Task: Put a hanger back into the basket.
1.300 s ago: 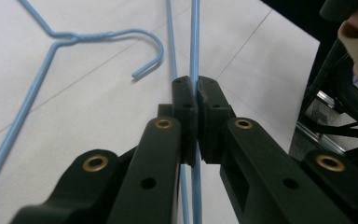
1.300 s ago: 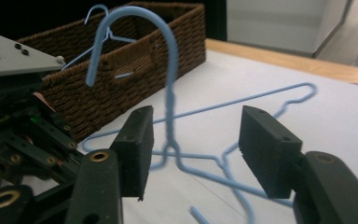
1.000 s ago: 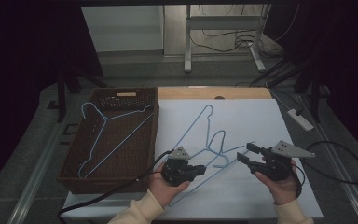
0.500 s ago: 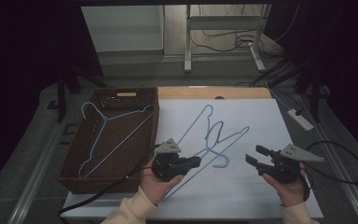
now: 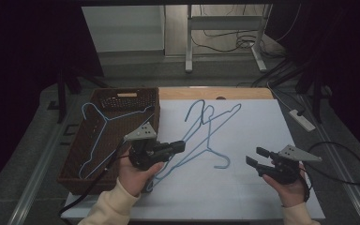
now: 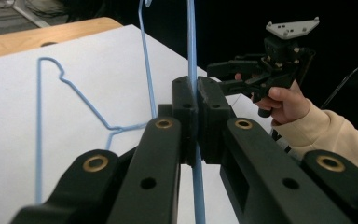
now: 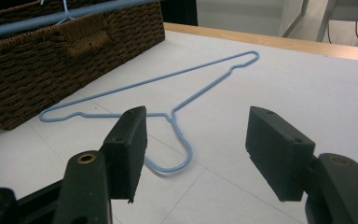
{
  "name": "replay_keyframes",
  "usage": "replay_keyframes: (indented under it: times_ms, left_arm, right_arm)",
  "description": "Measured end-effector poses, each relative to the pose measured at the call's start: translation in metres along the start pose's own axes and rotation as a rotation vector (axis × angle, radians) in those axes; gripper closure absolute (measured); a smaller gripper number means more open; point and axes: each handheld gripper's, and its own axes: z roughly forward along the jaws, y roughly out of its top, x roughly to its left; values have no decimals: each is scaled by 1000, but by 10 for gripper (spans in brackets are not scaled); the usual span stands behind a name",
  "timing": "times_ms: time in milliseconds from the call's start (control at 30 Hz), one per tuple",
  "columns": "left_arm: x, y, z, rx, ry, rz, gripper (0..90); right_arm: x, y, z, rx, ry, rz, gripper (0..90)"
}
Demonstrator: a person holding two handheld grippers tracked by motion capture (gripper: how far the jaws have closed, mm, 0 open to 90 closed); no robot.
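Since the earlier frame, the left claw has risen toward the basket, clenched on a blue hanger whose wire now tilts up off the white counter. Another hanger lies flat mid-frame. At lower right, the right claw hovers released, holding nothing.

A thin blue wire hanger tilts up off the table, another flat beneath.

High camera above the near edge, facing twelve o'clock down onto the counter, claw cameras riding close, all sharing its white sheet
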Motion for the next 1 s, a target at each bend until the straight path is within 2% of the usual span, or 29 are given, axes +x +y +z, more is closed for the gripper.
replay_keyframes:
  times_ms: [333,467,800,833,867,1000]
  left_arm:
    - [12,14,-32,-39,22,11,869]
    - [20,17,-48,-59,52,17,869]
    - [42,15,-79,-95,95,-10,869]
    - [50,14,-87,-102,116,-17,869]
    - [50,14,-87,-102,116,-17,869]
    - [65,10,-103,-105,156,-38,869]
  right_arm:
    - [-1,-1,1,6,-7,6,392]
    - [-2,-1,2,8,-6,8,392]
    - [-2,-2,4,18,-8,11,392]
    - [-3,-3,5,20,-9,10,392]
    - [-3,-3,5,20,-10,10,392]
    - [-3,-3,5,21,-11,10,392]
